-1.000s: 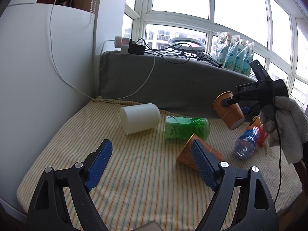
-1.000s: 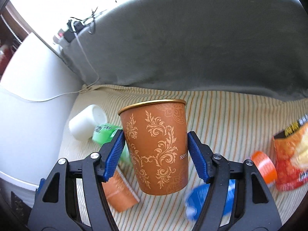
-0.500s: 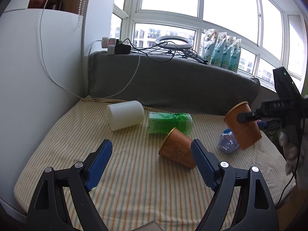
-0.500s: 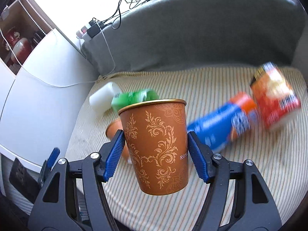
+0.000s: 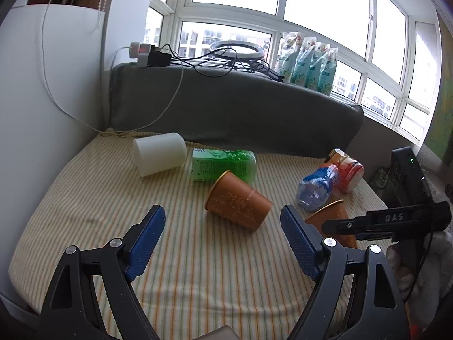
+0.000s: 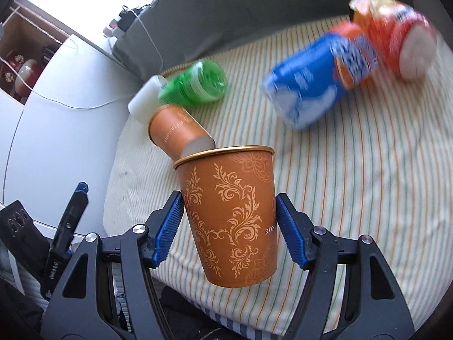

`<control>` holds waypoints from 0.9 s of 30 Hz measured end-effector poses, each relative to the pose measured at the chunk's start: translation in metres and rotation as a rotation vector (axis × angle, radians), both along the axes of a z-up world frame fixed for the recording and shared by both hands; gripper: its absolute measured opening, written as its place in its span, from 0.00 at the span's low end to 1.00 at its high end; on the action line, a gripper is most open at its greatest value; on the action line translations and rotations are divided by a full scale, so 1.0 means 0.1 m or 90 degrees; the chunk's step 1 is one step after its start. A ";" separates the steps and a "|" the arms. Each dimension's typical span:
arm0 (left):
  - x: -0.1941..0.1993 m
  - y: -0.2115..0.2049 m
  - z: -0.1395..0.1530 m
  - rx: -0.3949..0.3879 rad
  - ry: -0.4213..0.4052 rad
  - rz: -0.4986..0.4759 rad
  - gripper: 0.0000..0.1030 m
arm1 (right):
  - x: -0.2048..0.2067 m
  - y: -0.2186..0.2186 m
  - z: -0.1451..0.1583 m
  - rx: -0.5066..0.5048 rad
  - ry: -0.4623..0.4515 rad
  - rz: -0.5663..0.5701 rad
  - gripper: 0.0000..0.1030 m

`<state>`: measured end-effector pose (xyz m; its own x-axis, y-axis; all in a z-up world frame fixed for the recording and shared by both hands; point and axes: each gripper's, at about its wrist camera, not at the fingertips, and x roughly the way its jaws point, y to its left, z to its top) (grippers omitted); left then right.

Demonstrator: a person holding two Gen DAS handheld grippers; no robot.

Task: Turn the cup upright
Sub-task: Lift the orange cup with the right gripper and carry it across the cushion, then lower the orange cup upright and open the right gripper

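My right gripper [image 6: 229, 222] is shut on an orange paper cup with gold scrollwork [image 6: 229, 212], held nearly upright, mouth up, above the striped cushion's near edge. This cup [image 5: 332, 218] shows low at the right in the left wrist view, behind the right gripper [image 5: 365, 223]. A second orange cup [image 5: 237, 205] lies on its side mid-cushion, also seen in the right wrist view [image 6: 175, 130]. My left gripper [image 5: 222, 243] is open and empty, just in front of the lying cup.
On the striped cushion [image 5: 113, 198] lie a white cup [image 5: 160, 157], a green bottle [image 5: 223, 165], a blue bottle [image 5: 318, 188] and an orange snack can [image 5: 346, 171]. A grey backrest [image 5: 226, 107] stands behind, a white cabinet [image 5: 42, 99] at left.
My right gripper has carried its cup down and toward the cushion's near right edge. The left wrist view has shifted, so the lying cup sits more central between its fingers.
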<state>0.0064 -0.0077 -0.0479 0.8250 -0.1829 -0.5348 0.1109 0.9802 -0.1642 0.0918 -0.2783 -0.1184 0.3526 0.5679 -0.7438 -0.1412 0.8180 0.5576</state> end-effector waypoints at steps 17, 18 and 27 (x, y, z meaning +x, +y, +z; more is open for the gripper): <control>0.00 -0.17 -0.05 0.000 0.028 -0.027 0.81 | 0.04 -0.07 -0.17 -0.010 0.012 -0.030 0.69; 0.00 -0.18 -0.05 0.000 0.030 -0.028 0.81 | 0.04 -0.07 -0.17 -0.009 0.011 -0.028 0.69; 0.01 -0.27 -0.06 -0.003 0.041 -0.037 0.81 | -0.03 -0.15 -0.07 -0.036 -0.027 -0.033 0.76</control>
<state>0.0070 -0.0347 -0.0537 0.7770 -0.2321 -0.5852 0.1571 0.9716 -0.1768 0.0883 -0.2931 -0.1256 0.4125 0.5050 -0.7582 -0.1198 0.8551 0.5044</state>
